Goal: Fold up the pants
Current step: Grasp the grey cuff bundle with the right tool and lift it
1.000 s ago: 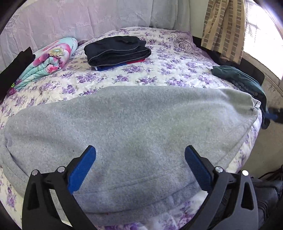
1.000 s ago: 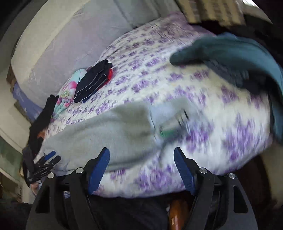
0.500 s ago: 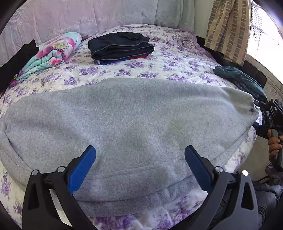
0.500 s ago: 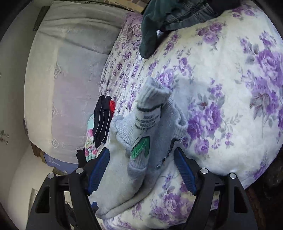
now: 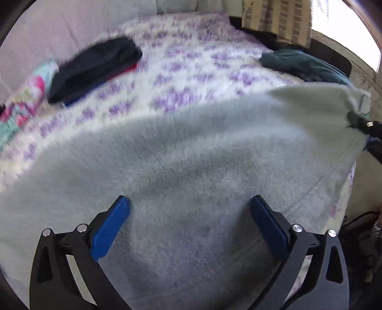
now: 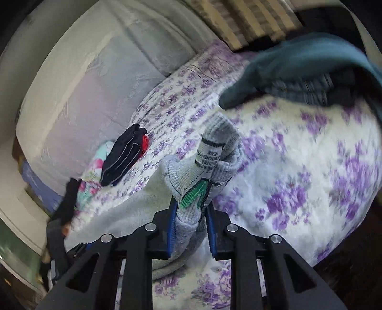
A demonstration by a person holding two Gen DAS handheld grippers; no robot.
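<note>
Grey fleece pants (image 5: pixel 191 152) are seen spread across a bed covered by a purple-flowered sheet (image 5: pixel 191 71). Their ribbed waistband end (image 6: pixel 210 171), with a sewn-in label and a green tag, is pinched between the blue pads of the right gripper (image 6: pixel 191 226), whose jaws have just been closing and are now drawn in narrow on the cloth. That end is lifted off the sheet near the bed's edge. The left gripper (image 5: pixel 189 225) is held over the middle of the pants, its jaws set wide apart with nothing clamped between them; the fabric lies below. A folded dark stack of clothes (image 5: pixel 95 69) is seen farther up the bed beside a bright floral bundle (image 5: pixel 21 100), and a teal garment (image 6: pixel 310 69) is heaped at the far side near a striped curtain (image 5: pixel 277 21).
</note>
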